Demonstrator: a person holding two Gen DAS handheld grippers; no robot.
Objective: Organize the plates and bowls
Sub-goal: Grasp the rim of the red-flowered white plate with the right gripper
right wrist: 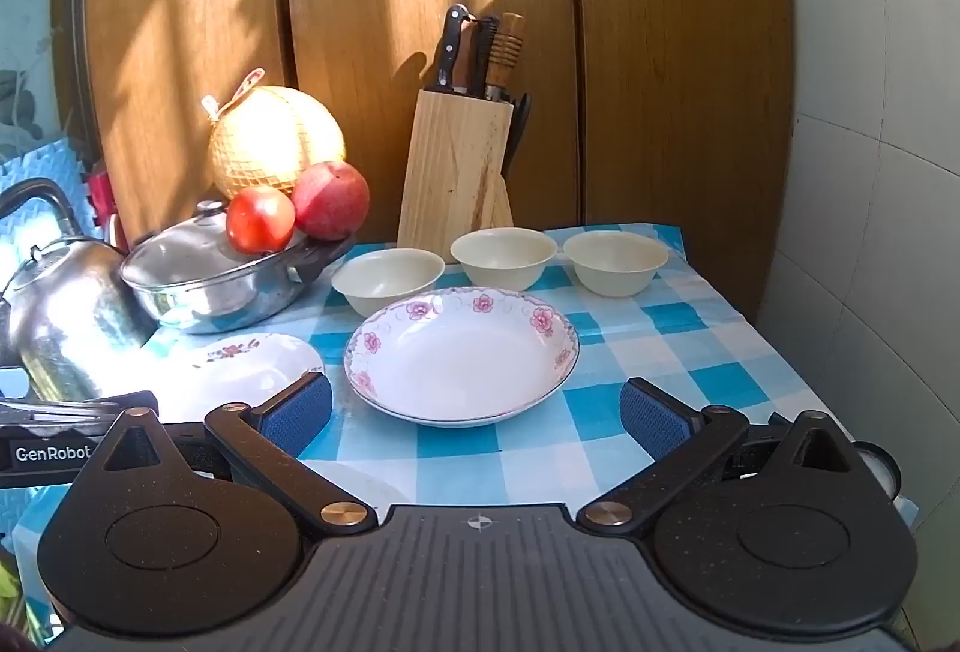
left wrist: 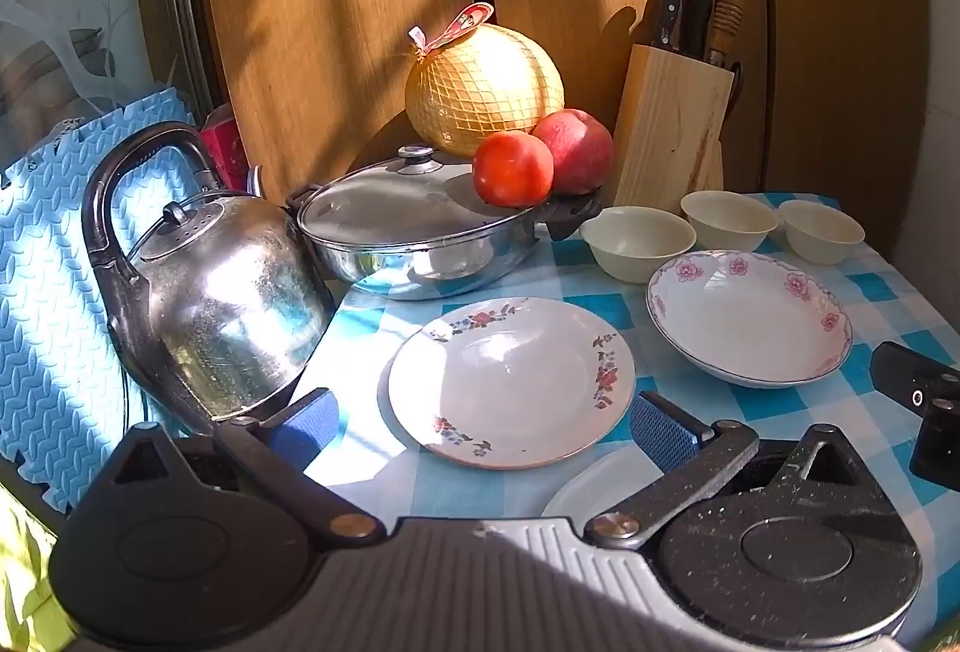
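Both pairs of tongs hang wide and empty over the near edge of the desk (right wrist: 690,346), with its blue-and-white checked cloth. The left tongs (left wrist: 486,427) frame the flat plate (left wrist: 510,382), the one with small red and blue flower sprays, which lies just ahead between the blue pads without touching them. The right tongs (right wrist: 474,412) face the deep plate (right wrist: 462,352) with its pink blossom rim, sitting in the middle of the desk, just right of the flat plate. Behind it three cream bowls stand in a row, apart from one another: the left bowl (right wrist: 389,279), the middle bowl (right wrist: 504,256) and the right bowl (right wrist: 615,261). Further back rises a wooden knife block (right wrist: 456,178). At the left a lidded steel pan (left wrist: 420,238) carries a tomato (left wrist: 512,168), an apple (left wrist: 576,149) and a netted pomelo (left wrist: 483,88), with a steel kettle (left wrist: 228,292) beside it.
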